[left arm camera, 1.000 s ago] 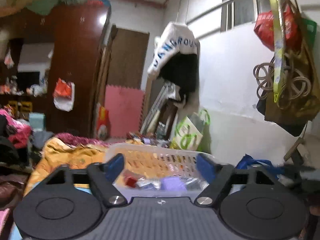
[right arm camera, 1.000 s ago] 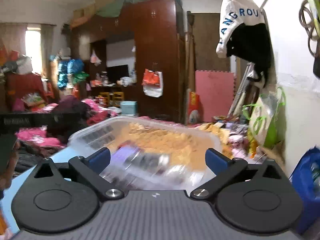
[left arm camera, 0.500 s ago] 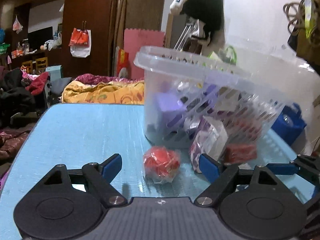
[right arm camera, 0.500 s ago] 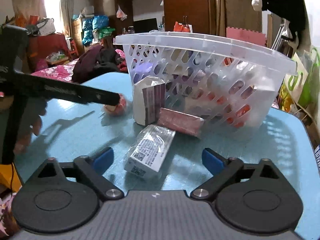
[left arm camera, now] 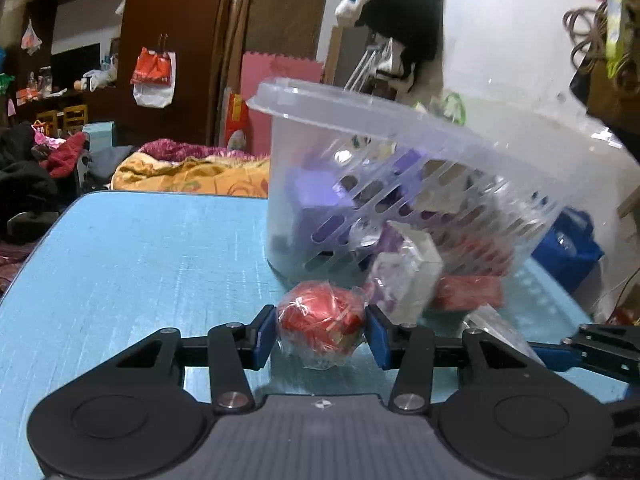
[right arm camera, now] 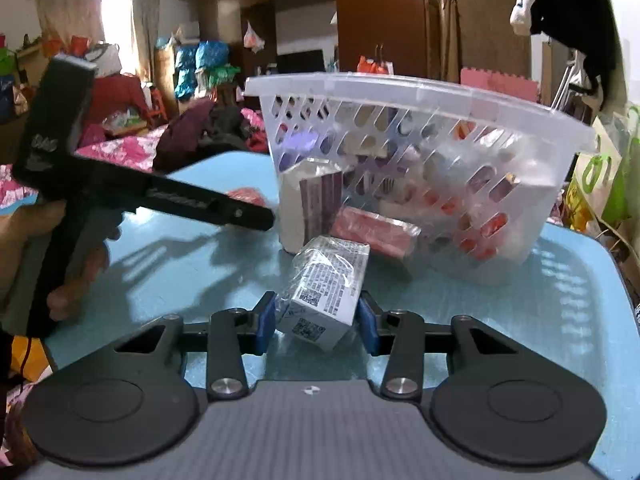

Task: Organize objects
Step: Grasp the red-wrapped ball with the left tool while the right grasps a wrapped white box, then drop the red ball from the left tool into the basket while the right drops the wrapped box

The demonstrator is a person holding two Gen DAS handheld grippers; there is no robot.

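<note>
A clear slotted plastic basket stands on the blue table; it also shows in the right wrist view, holding several wrapped items. My left gripper is shut on a red wrapped ball resting on the table in front of the basket. My right gripper is shut on a white wrapped box with printed codes, lying on the table. A white and purple box and a red packet lie against the basket's front.
The left gripper's body and the hand holding it fill the left of the right wrist view. The table's right edge is close behind the basket. Beyond are a cluttered bed, wardrobe and hanging bags.
Both grippers have moved forward and closed: the left on the red ball, the right on the white box. A second ago both looked over the basket from higher up.
</note>
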